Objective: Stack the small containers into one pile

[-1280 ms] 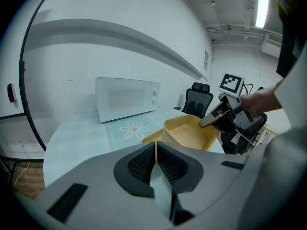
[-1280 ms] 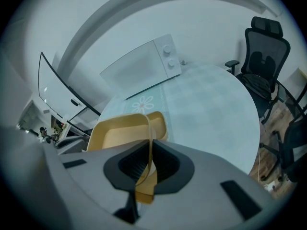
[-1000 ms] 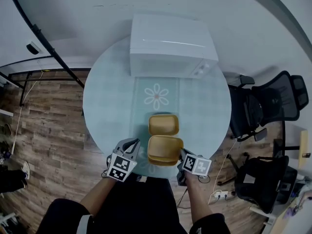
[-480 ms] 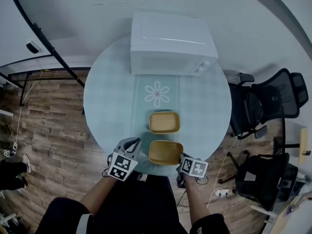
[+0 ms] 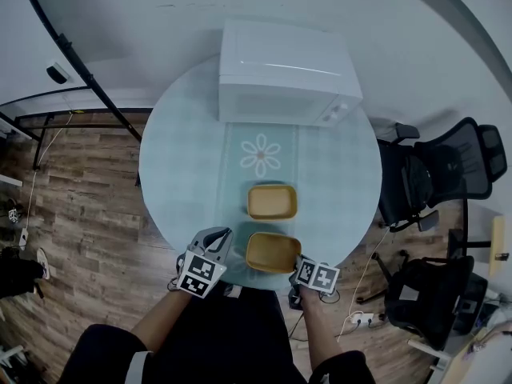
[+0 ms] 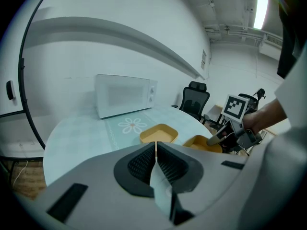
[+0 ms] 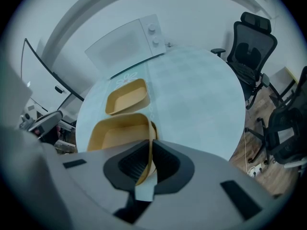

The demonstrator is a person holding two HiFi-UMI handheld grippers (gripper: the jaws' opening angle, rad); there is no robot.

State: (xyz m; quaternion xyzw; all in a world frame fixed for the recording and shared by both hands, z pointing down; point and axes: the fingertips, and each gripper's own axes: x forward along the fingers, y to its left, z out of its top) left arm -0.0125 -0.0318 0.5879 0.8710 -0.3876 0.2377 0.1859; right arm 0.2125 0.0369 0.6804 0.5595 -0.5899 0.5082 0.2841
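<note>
Two yellow containers are on the round glass table (image 5: 184, 166). The far container (image 5: 272, 202) (image 7: 127, 97) (image 6: 158, 133) sits next to the flower mat (image 5: 262, 157). The near container (image 5: 272, 251) (image 7: 120, 133) (image 6: 201, 143) lies low at the table's front edge. My right gripper (image 5: 294, 261) (image 7: 150, 152) is shut on that container's right rim, and the rim runs up between its pads. My left gripper (image 5: 218, 237) (image 6: 156, 147) hangs at the front-left edge, shut with nothing in it, a short way left of the near container.
A white microwave (image 5: 288, 72) stands at the back of the table. Black office chairs (image 5: 448, 170) stand on the wooden floor to the right. A black curved frame (image 5: 88, 86) runs along the left.
The near container has come down and a little toward me, from a raised, tilted pose to low at the table's front edge, with my right gripper still on it. The left gripper has stayed put.
</note>
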